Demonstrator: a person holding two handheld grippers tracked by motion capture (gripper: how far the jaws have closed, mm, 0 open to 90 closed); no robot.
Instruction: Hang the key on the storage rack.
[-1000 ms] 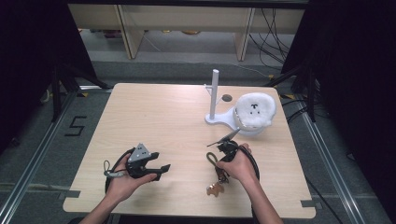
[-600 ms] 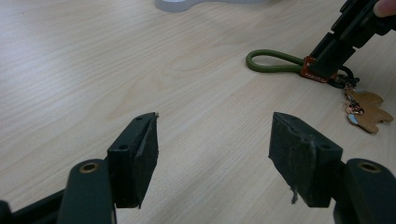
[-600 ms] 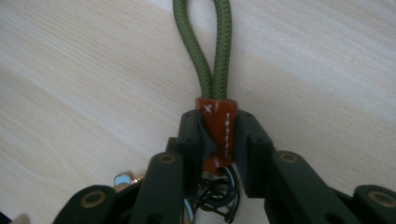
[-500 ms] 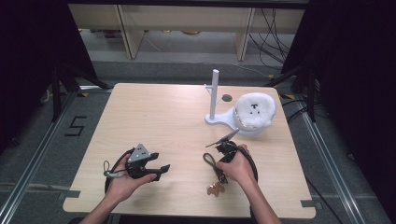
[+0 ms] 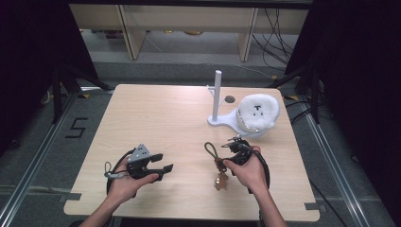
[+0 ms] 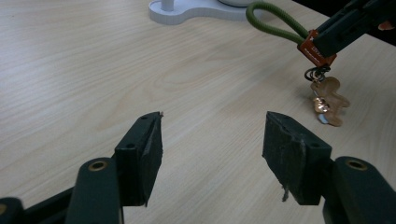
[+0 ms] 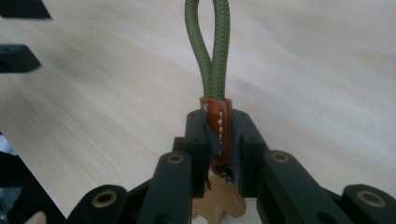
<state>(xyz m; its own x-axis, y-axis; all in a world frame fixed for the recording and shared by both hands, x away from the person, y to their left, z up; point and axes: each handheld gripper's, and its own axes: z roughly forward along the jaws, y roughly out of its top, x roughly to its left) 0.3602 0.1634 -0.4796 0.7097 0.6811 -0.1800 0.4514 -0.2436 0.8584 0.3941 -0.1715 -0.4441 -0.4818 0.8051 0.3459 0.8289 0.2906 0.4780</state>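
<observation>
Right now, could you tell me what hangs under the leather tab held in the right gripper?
Under the leather tab, small dark rings carry a brown figure-shaped charm with a second piece behind it. The right gripper covers the tab's lower end.

1. The left hand [image 5: 124,182] comes in from the bottom edge and holds the left gripper [image 5: 161,168] low over the table – its jaws stand wide apart with nothing between them.
2. The right hand [image 5: 248,170] holds the right gripper [image 5: 222,162], jaws pointing toward the left gripper – they are clamped on the orange collar of a keychain [image 7: 215,122].
</observation>
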